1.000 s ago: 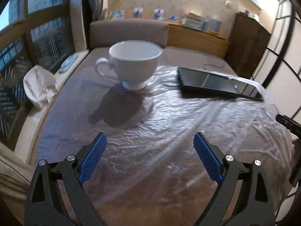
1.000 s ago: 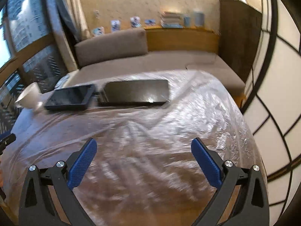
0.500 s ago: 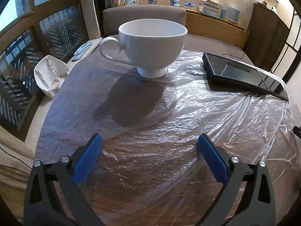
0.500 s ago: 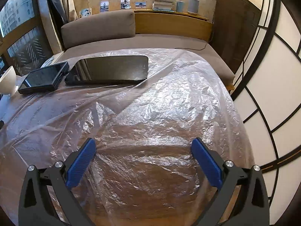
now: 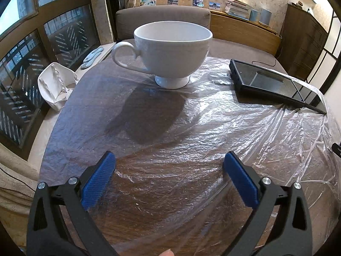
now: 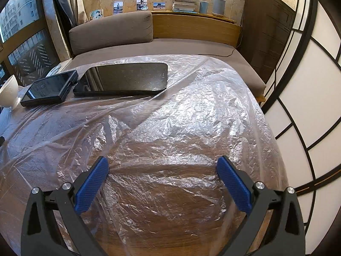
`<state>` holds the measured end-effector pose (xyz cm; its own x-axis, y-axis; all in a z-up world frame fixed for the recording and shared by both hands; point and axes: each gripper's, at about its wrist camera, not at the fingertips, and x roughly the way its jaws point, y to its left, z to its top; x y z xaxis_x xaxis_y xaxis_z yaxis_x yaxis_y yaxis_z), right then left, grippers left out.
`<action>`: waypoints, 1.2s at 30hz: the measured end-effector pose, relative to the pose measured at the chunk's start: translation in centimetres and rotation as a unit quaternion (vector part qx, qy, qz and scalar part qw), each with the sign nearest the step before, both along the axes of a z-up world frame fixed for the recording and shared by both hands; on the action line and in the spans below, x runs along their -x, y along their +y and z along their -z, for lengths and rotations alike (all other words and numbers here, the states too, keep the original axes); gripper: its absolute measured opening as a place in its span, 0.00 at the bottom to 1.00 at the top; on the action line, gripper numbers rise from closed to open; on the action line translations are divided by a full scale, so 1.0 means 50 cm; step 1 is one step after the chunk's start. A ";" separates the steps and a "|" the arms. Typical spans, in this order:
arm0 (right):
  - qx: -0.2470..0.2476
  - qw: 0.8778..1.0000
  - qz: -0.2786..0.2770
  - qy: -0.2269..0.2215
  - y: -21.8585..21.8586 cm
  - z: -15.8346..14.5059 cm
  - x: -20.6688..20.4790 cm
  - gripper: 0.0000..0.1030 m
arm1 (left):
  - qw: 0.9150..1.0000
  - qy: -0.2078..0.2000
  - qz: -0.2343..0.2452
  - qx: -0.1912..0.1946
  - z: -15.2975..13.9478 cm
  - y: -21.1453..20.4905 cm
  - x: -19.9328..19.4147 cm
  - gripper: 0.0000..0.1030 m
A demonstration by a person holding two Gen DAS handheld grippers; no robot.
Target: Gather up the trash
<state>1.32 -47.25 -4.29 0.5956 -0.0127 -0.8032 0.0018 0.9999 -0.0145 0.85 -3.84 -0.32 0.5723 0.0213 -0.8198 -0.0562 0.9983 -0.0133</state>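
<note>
Both the left gripper [image 5: 168, 170] and right gripper [image 6: 162, 176] hang released above the plastic sheet [image 6: 181, 115], probably poised to gather it as trash

The left claw [image 5: 169, 160] hangs wide apart, nothing between its blue pads, over crinkled plastic sheet [image 5: 213, 132] covering the desk [image 5: 170, 209]. Far: a white cup [image 5: 172, 49]. Right: a black tablet [image 5: 266, 80]. Left, off the desk: a crumpled white wrapper [image 5: 55, 85].

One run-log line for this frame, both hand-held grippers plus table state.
left hand-held gripper: open, empty | right hand-held gripper: open, empty | plastic sheet: spread over table, ungrasped | cup, two tablets on sheet
</note>
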 end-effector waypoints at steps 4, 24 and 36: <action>0.000 1.000 0.000 0.000 0.001 0.002 0.001 0.96 | 1.000 0.000 0.000 0.000 0.001 -0.001 -0.011 0.99; 0.001 1.000 0.000 0.000 0.000 0.001 -0.005 0.96 | 1.000 0.002 0.002 0.000 -0.005 -0.013 -0.045 0.99; 0.001 1.000 0.000 0.001 0.001 0.000 -0.006 0.96 | 1.000 0.002 0.003 0.000 -0.009 -0.012 -0.044 0.99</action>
